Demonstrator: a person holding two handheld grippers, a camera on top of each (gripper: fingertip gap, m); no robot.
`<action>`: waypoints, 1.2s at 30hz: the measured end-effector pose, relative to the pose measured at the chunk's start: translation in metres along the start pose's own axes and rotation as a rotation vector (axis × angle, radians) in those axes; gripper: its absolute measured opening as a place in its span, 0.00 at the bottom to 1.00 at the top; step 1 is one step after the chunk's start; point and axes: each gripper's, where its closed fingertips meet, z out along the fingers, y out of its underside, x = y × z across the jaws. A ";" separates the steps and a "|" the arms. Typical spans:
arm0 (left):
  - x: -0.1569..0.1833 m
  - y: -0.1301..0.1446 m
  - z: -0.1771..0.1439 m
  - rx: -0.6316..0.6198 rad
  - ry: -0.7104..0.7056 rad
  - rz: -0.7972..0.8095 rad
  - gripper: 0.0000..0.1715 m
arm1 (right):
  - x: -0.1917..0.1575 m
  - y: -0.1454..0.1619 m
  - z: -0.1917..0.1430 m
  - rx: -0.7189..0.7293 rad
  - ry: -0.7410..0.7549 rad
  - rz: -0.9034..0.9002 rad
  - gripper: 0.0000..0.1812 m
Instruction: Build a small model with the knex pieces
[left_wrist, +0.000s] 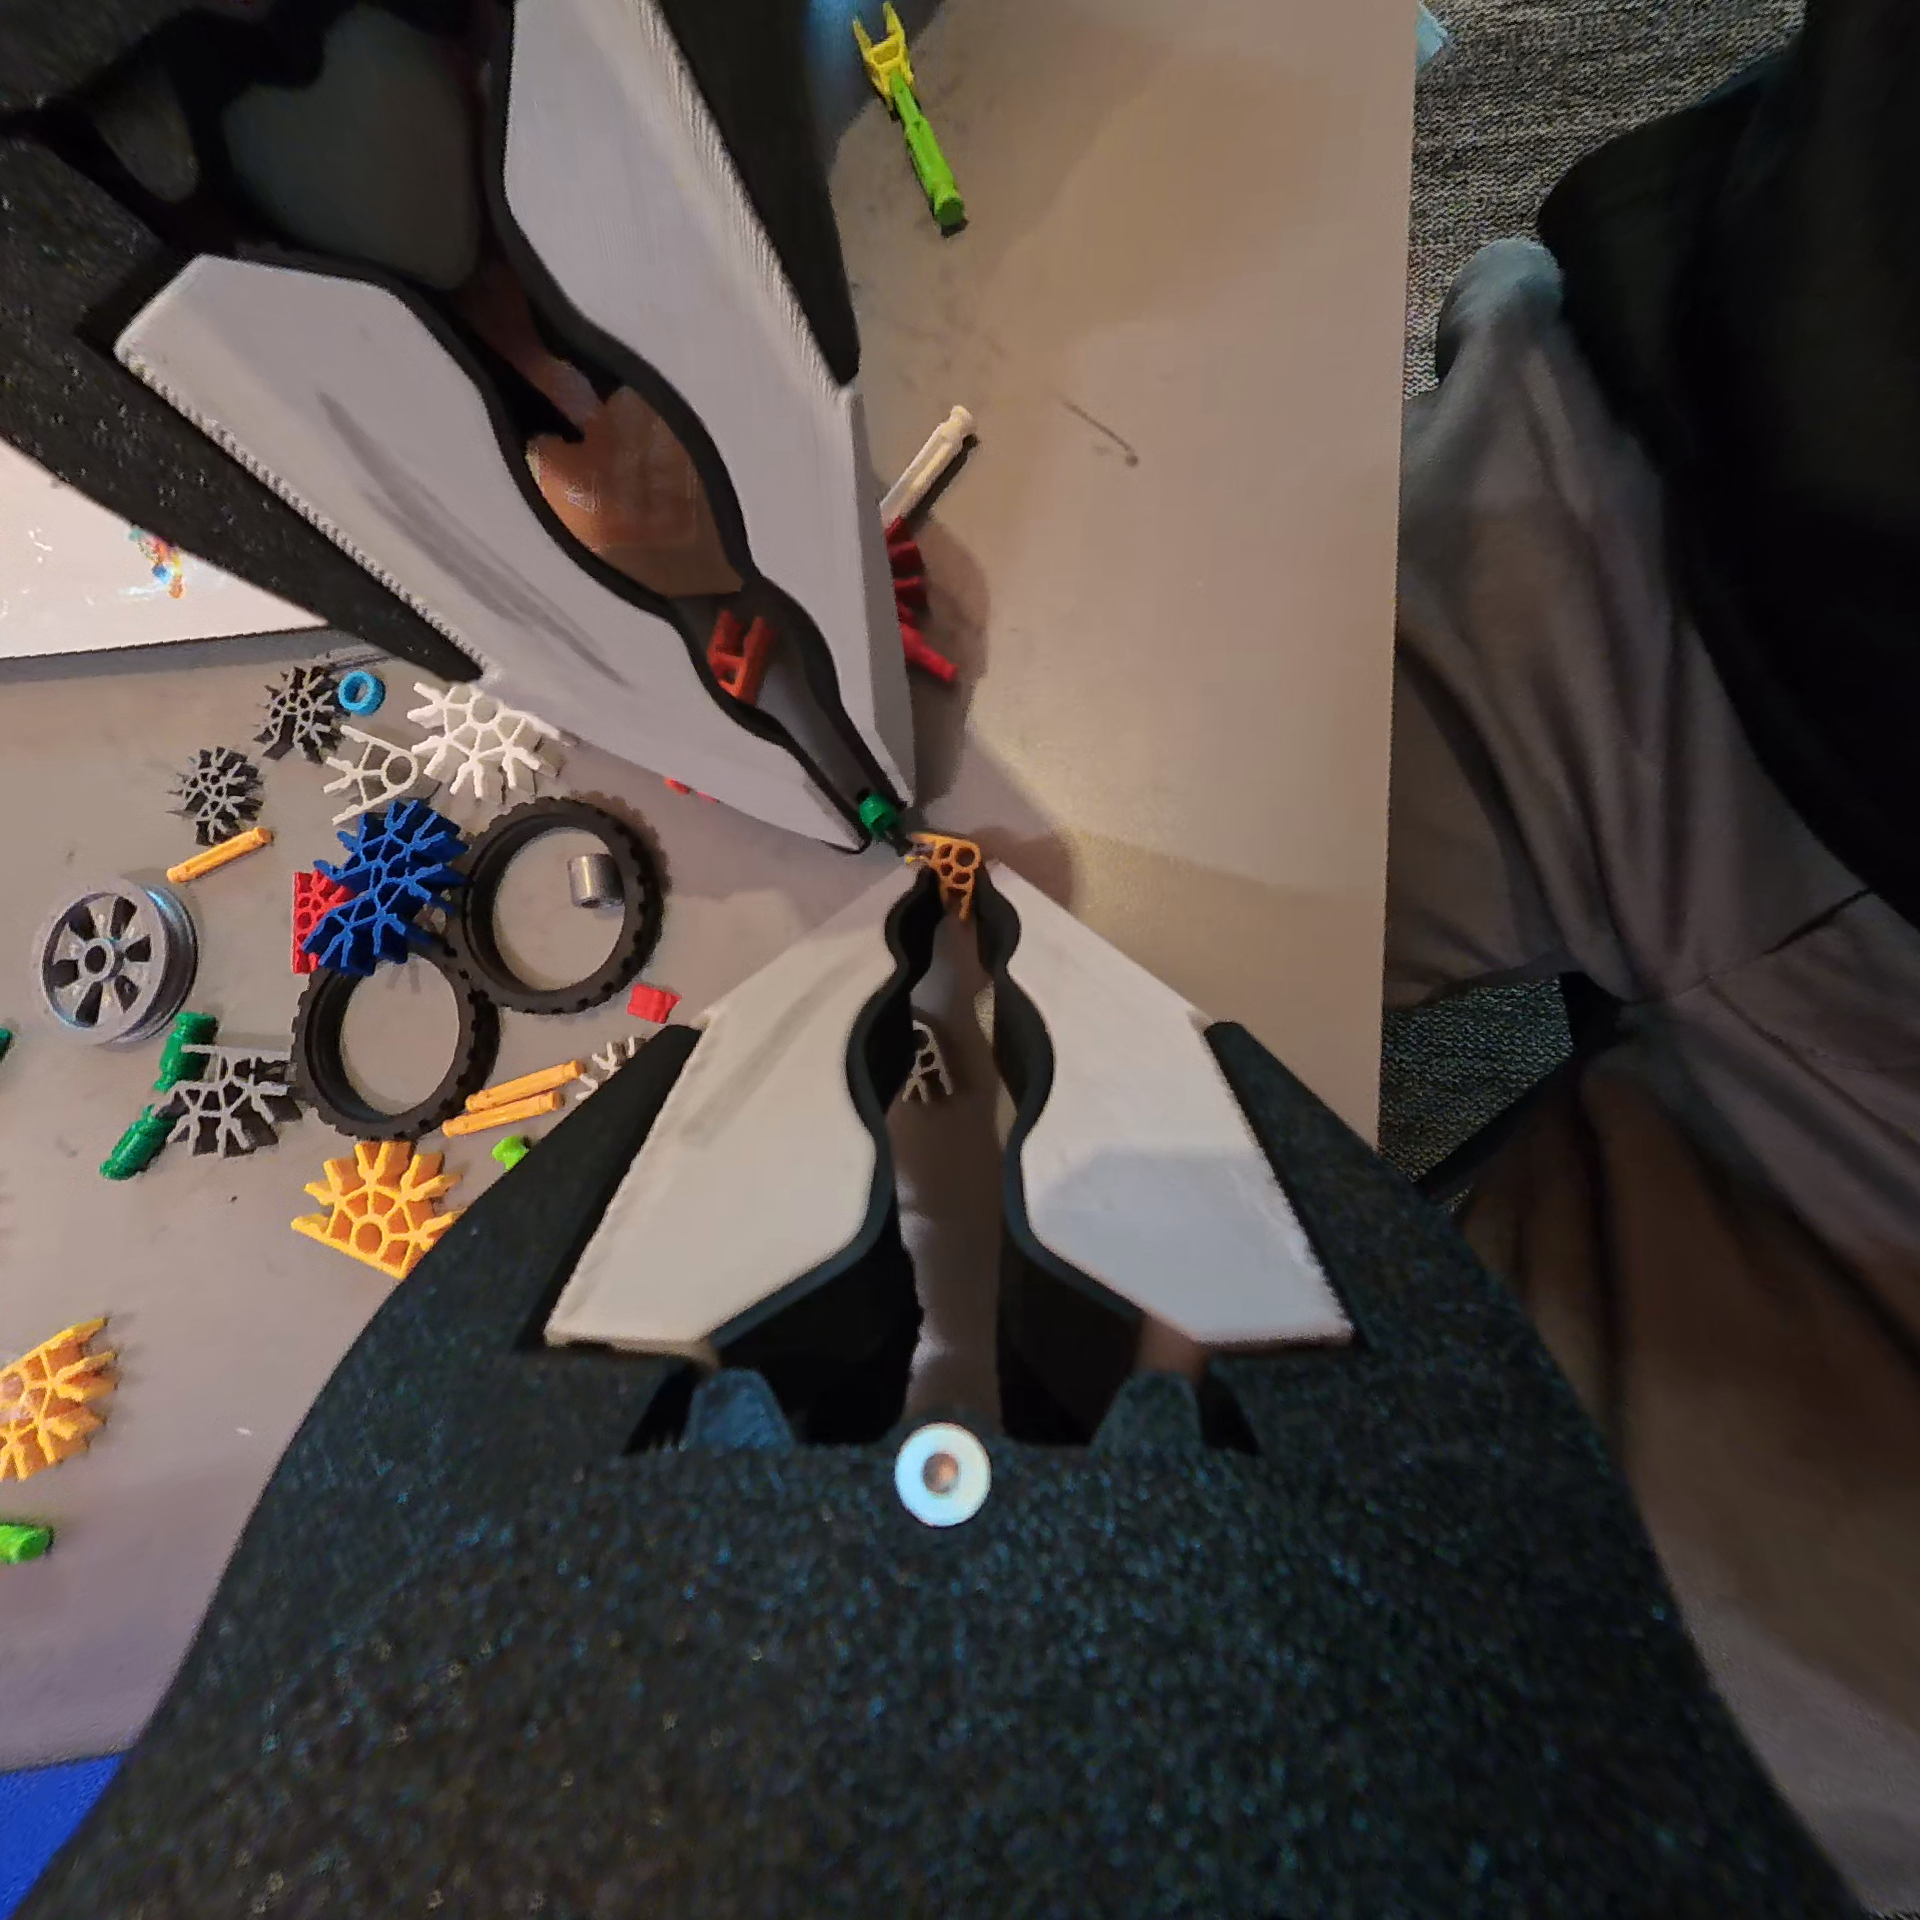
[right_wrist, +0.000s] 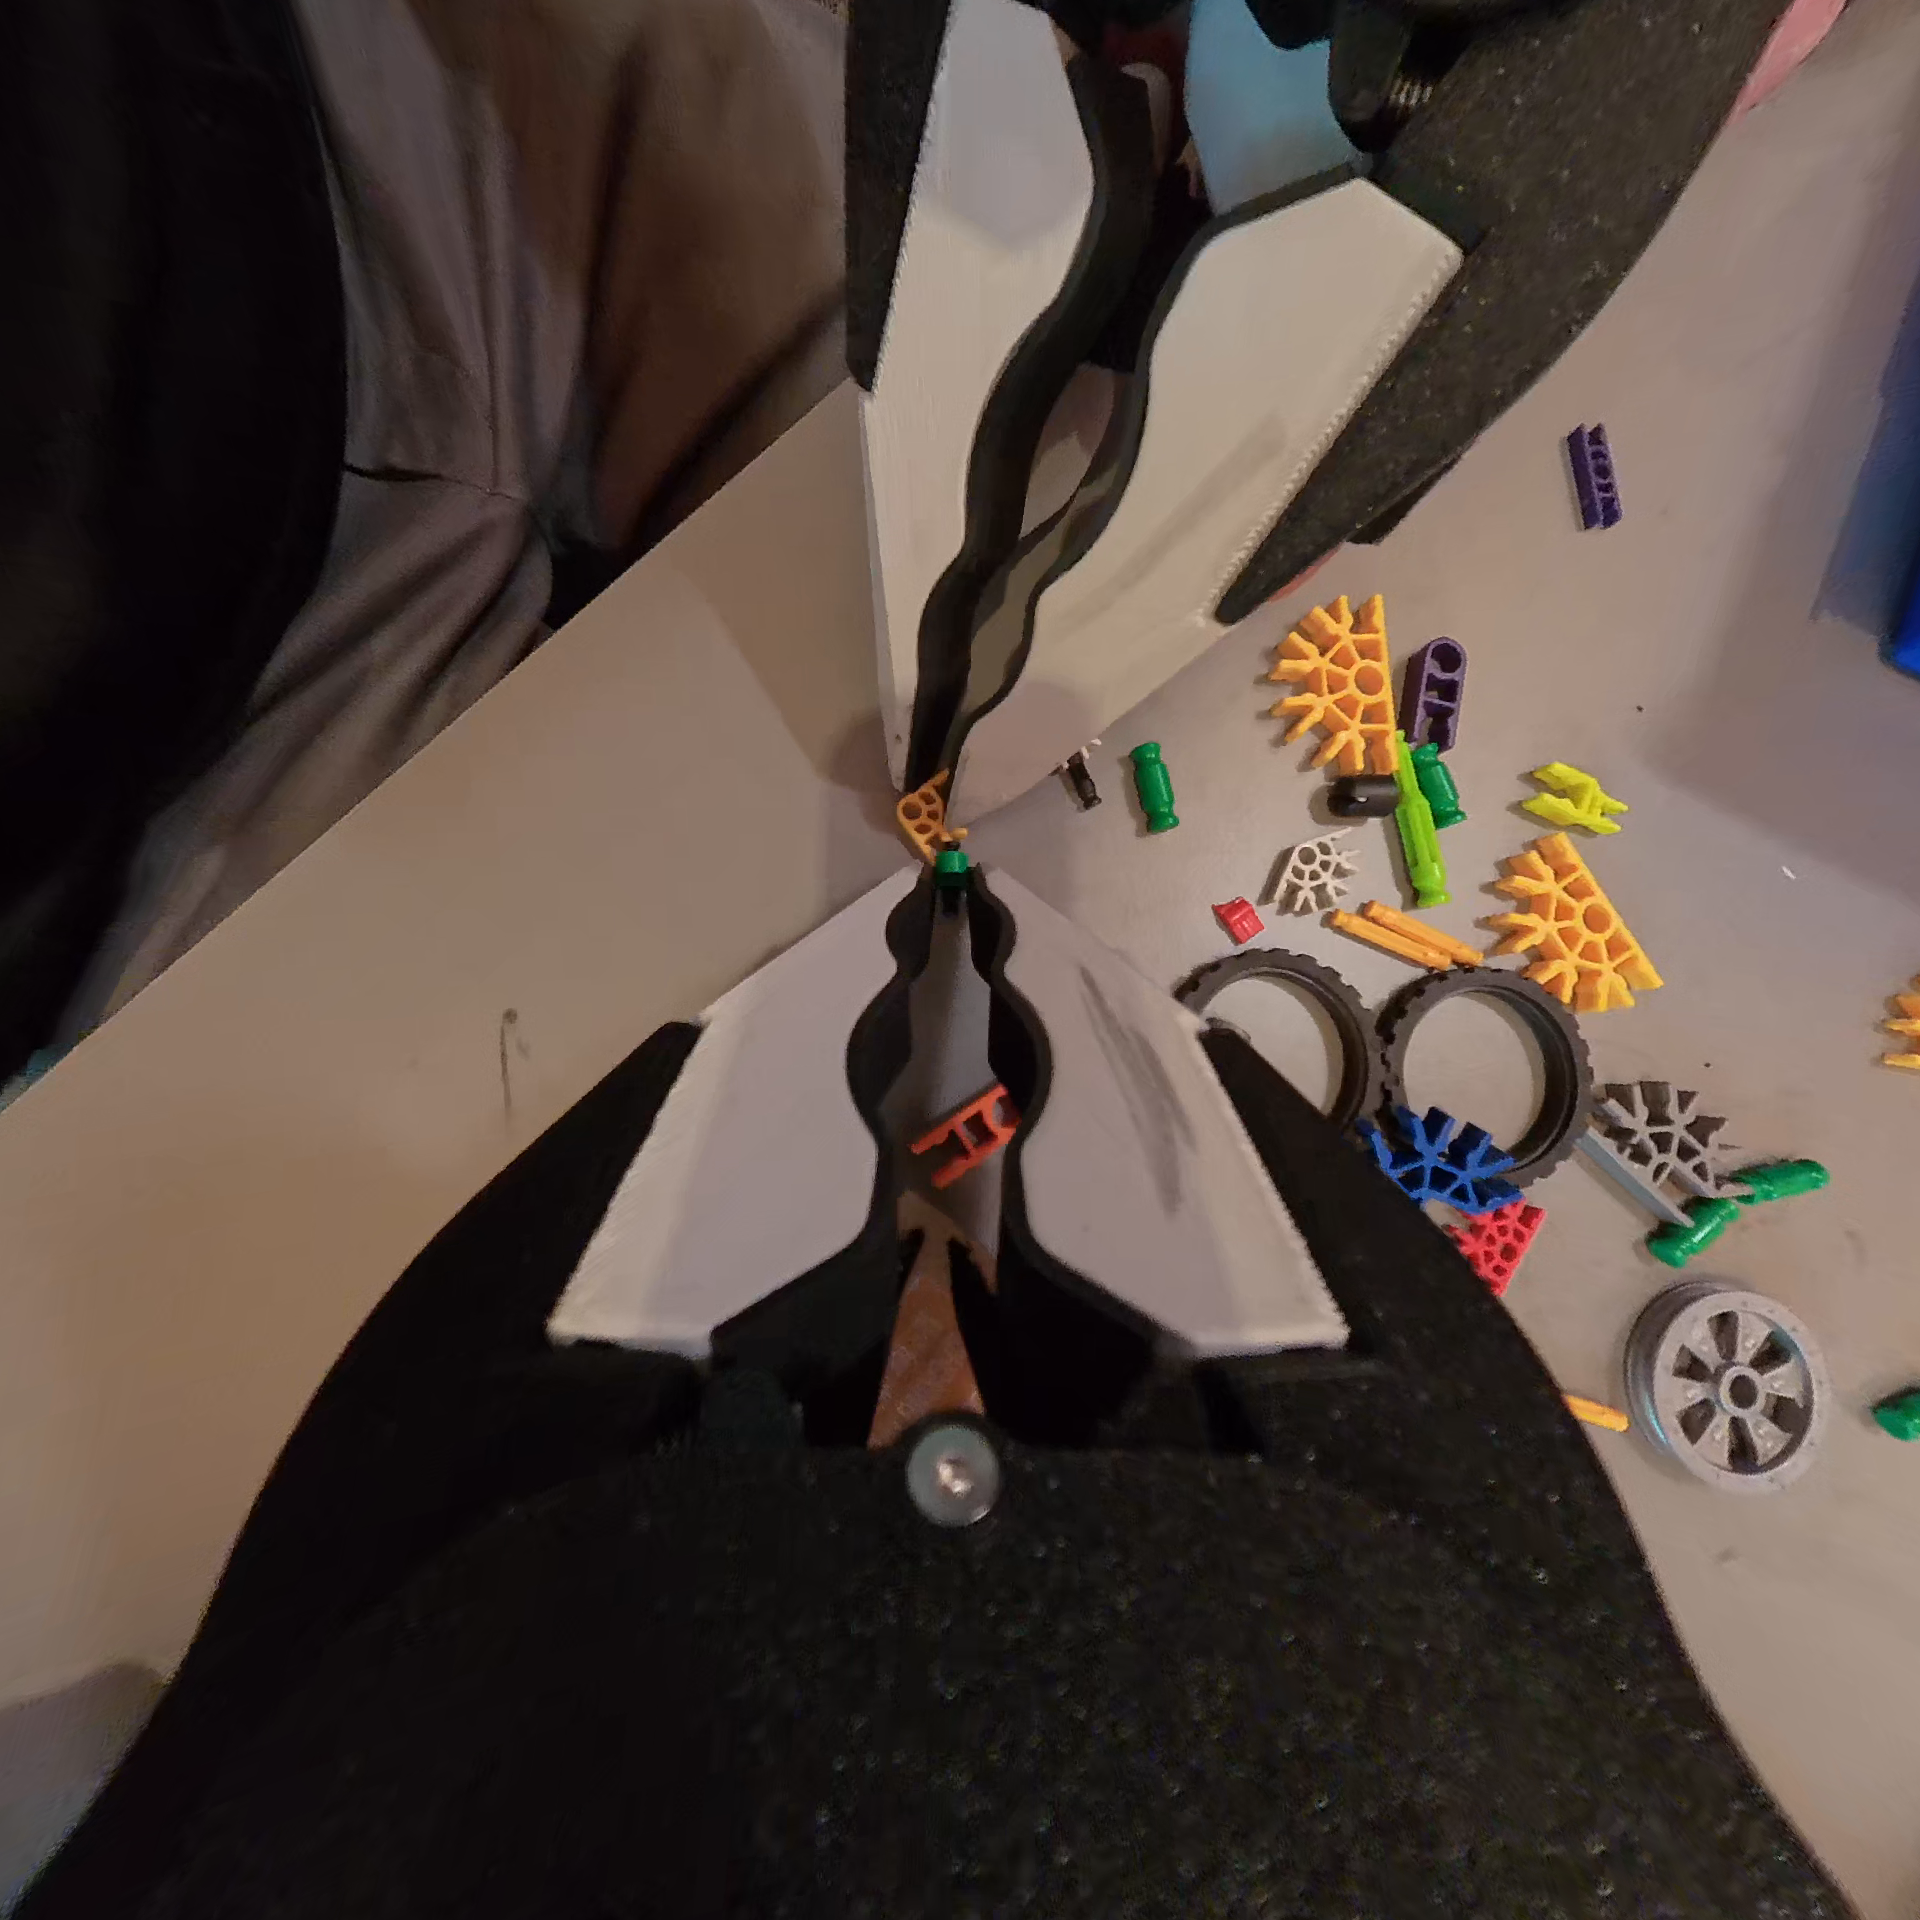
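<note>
Two grippers meet tip to tip above the bench: our left gripper is pinched narrow on a small orange connector, and our right gripper is pinched narrow on a short green rod. We judge rod and connector touching, not clearly seated. Black tyre rings and loose pieces lie to the right gripper's right.

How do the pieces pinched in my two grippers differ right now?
The left gripper pinches an orange connector, flat and full of holes; the right gripper pinches a green rod, narrow and knob-ended. The connector is broader than the rod's visible tip. Both are small plastic pieces, held at fingertips, meeting above the table.
</note>
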 end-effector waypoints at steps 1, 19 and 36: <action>0.000 0.000 0.000 0.000 0.003 0.000 0.03 | -0.001 -0.001 -0.001 0.007 0.001 -0.010 0.02; -0.002 0.001 0.000 -0.041 0.018 0.079 0.03 | 0.001 0.002 0.002 -0.064 0.047 -0.105 0.03; -0.007 0.003 -0.001 -0.113 0.084 0.231 0.05 | -0.004 0.003 0.003 -0.086 0.028 -0.142 0.03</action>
